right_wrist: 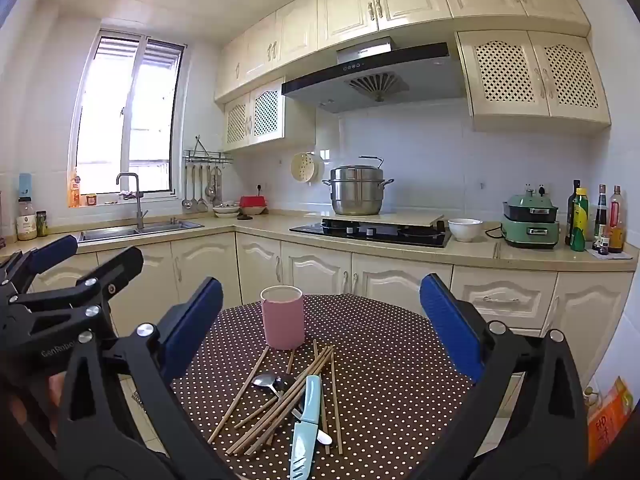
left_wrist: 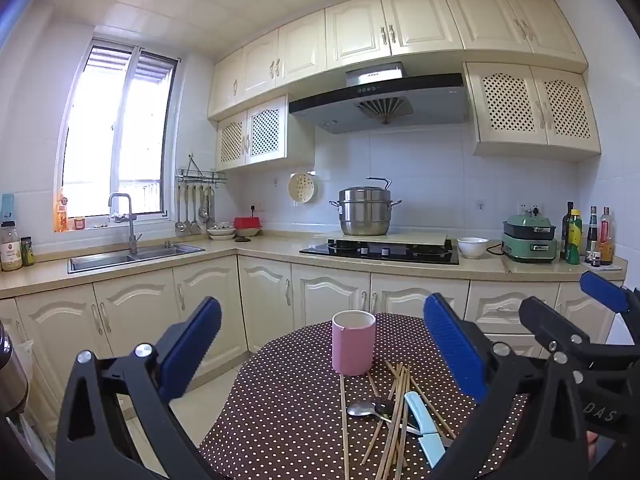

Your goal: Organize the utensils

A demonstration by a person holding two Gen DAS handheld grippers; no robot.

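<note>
While the chopsticks [right_wrist: 280,400] lie scattered in a loose heap on the dotted tablecloth [right_wrist: 380,360], a metal spoon [right_wrist: 266,382] rests among them and a pale blue knife [right_wrist: 306,424] lies across the pile, its tip toward six o'clock. At twelve o'clock from the heap, just beside its far ends, a pink cup [right_wrist: 282,316] stands upright and apart from both grippers. Seen from the right wrist, the right gripper [right_wrist: 320,320] hangs level over the near edge with its blue pads spread wide, nothing between them; the left gripper [left_wrist: 320,344] is equally wide and empty, and it shows at nine o'clock in the right view with "GenRobot" partly readable on its black body. In the left view the neighbouring gripper body at three o'clock bears the letters "DAS". Beyond the table stand a steel pot [right_wrist: 356,192] on the hob, a white bowl [right_wrist: 464,229] and a green cooker [right_wrist: 530,220].
</note>
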